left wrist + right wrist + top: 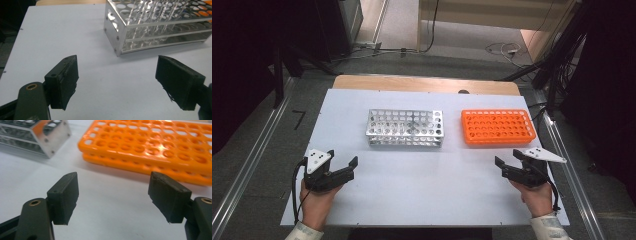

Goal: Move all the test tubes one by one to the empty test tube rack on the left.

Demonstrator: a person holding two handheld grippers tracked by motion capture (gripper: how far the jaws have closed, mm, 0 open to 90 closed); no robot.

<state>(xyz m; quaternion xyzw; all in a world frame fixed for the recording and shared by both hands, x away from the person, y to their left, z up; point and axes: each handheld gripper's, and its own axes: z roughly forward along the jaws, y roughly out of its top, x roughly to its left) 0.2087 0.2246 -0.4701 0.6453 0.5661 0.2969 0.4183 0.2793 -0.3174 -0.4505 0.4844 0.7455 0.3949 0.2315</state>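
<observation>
**Orange and metal racks, both grippers empty**

Orange tube rack (498, 126) sits on the white table (422, 190) at the far right, with the silver metal rack (405, 128) just to its left, a gap between them. Left gripper (343, 159) is near the front left edge, jaws wide apart and holding nothing, aimed toward the metal rack. Right gripper (507, 158) is the same, spread wide and empty, just short of the orange rack's near edge.

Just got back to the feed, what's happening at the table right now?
A person holds a gripper in each hand over the white table. The left gripper points toward the metal tube rack, the right gripper toward the orange tube rack. Both sets of jaws stand wide open with nothing between them, short of the racks. Neither rack is touched yet.
</observation>
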